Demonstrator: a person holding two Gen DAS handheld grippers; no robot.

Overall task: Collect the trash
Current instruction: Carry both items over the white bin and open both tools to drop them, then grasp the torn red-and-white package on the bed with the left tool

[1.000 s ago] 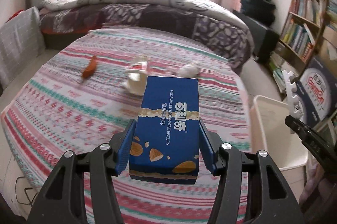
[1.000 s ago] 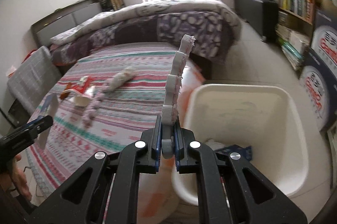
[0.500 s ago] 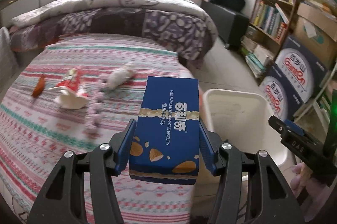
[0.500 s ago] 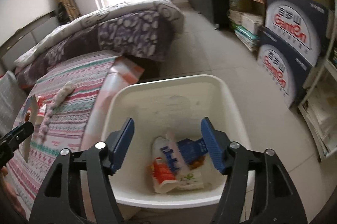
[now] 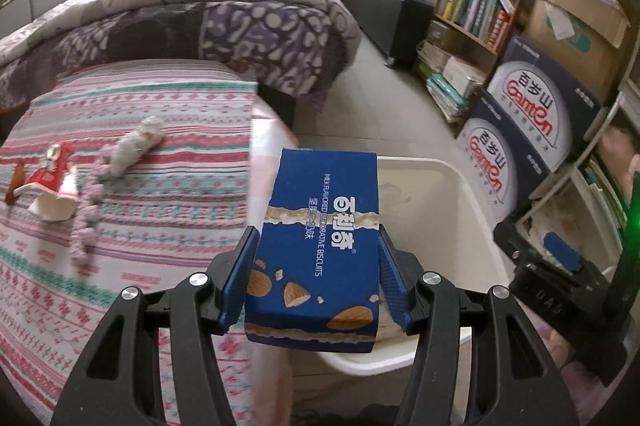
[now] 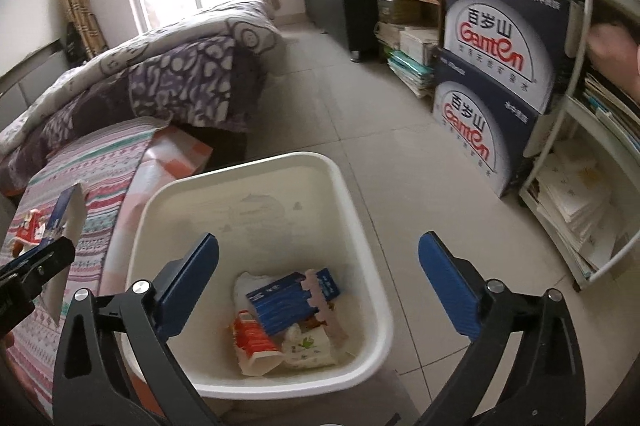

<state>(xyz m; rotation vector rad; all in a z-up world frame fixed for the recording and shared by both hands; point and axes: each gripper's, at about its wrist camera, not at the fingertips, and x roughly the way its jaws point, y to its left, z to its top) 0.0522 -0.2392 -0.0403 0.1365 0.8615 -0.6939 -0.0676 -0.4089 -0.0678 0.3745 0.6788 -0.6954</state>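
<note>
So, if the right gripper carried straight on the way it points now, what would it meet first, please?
Most likely the trash lying in the white bin: the right gripper hangs open above it, nothing between its fingers, pointing down at the blue packet. Depth is hard to judge.

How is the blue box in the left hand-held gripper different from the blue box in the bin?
The held box is clamped between the pads of the left hand-held gripper, above the bin rim; the binned box lies loose among other trash. The held box keeps its full shape; the binned box looks flattened. A pink strip lies across the binned box; nothing covers the held box. Both are dark blue cardboard.
</note>
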